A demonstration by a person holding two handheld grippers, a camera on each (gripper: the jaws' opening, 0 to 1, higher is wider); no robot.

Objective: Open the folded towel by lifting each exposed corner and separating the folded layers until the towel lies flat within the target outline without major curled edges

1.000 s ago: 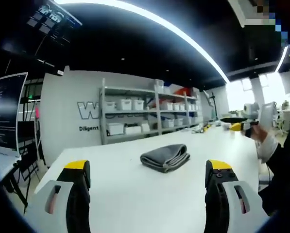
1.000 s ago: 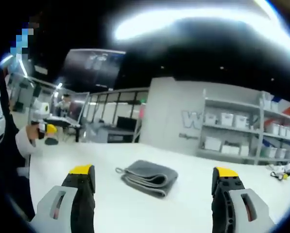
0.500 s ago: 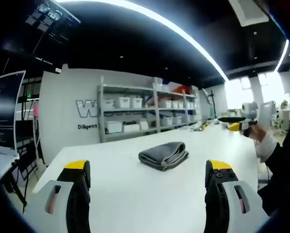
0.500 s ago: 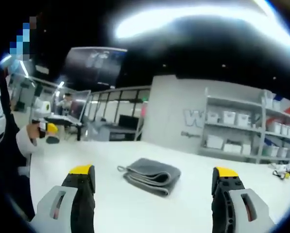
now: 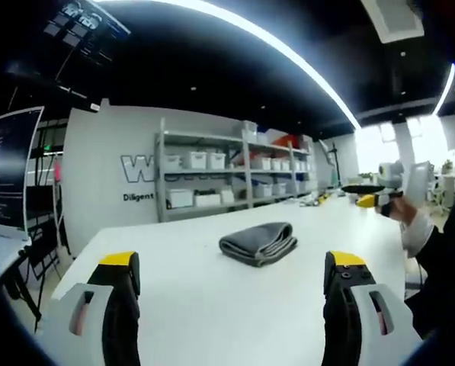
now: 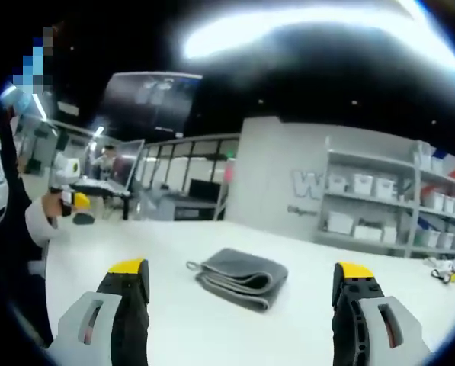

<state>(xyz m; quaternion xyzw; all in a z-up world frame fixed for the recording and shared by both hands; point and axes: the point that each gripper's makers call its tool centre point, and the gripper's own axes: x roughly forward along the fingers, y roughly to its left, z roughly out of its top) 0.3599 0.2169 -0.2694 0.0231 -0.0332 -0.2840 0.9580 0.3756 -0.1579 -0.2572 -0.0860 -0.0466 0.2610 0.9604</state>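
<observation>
I have both tools held level above the white table (image 5: 212, 305), jaws spread wide and gripping nothing, because the grey folded towel (image 5: 258, 243) is not yet touched and I want it framed before committing. From the left gripper (image 5: 231, 263) the towel lies at about twelve o'clock, well apart from the tips; from the right gripper (image 6: 242, 271) it sits at twelve too, its stacked layers and small hanging loop (image 6: 191, 266) facing me. I can make out no target outline on the table. Against half a second ago, the towel sits a touch lower in the left gripper view and slightly right in the right gripper view: camera drift, I judge, not cloth moving.
</observation>
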